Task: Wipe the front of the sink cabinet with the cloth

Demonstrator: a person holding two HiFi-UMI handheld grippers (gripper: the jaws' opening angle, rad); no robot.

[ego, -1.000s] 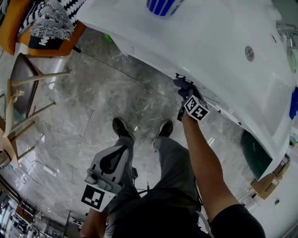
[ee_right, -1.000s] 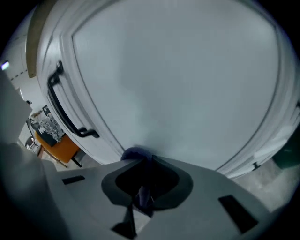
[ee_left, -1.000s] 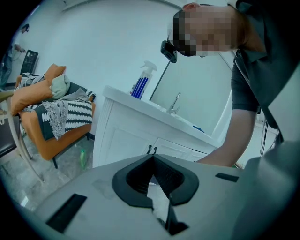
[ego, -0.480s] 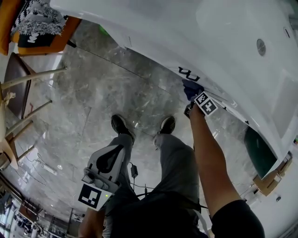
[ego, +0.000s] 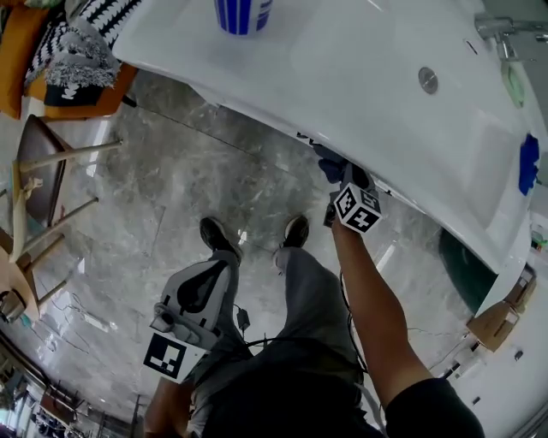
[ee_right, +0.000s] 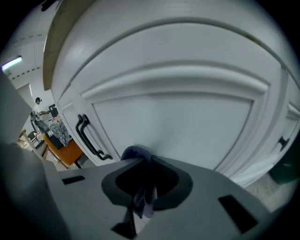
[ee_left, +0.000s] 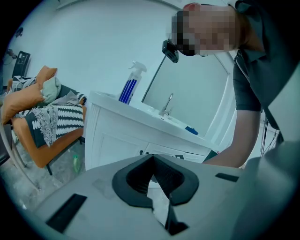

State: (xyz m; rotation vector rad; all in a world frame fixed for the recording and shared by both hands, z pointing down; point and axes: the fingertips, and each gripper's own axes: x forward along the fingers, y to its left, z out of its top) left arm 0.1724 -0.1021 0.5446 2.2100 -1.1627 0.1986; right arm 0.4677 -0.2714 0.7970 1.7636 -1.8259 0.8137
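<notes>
At the lower left of the head view the left tongs [ego: 218, 275] hung by the person's thigh, well apart from the cabinet. In the left gripper view their jaws stood together with nothing between them. Farther right, at the top edge, a blue-striped spray bottle [ego: 242, 13] stood on the white counter [ego: 360, 77]. Just right of centre the right tongs [ego: 338, 175] reached under the counter's rim, clamped on the dark blue cloth [ee_right: 136, 153]. In the right gripper view the cloth bulged from the jaw tips against the white cabinet door [ee_right: 178, 122], low on its recessed panel, with the black handle [ee_right: 89, 136] to its left. The wiping therefore seemed to be under way on this one door. No streak or wet mark showed which parts were done, so the share finished could not be judged. The neighbouring doors likely remained to be wiped.
</notes>
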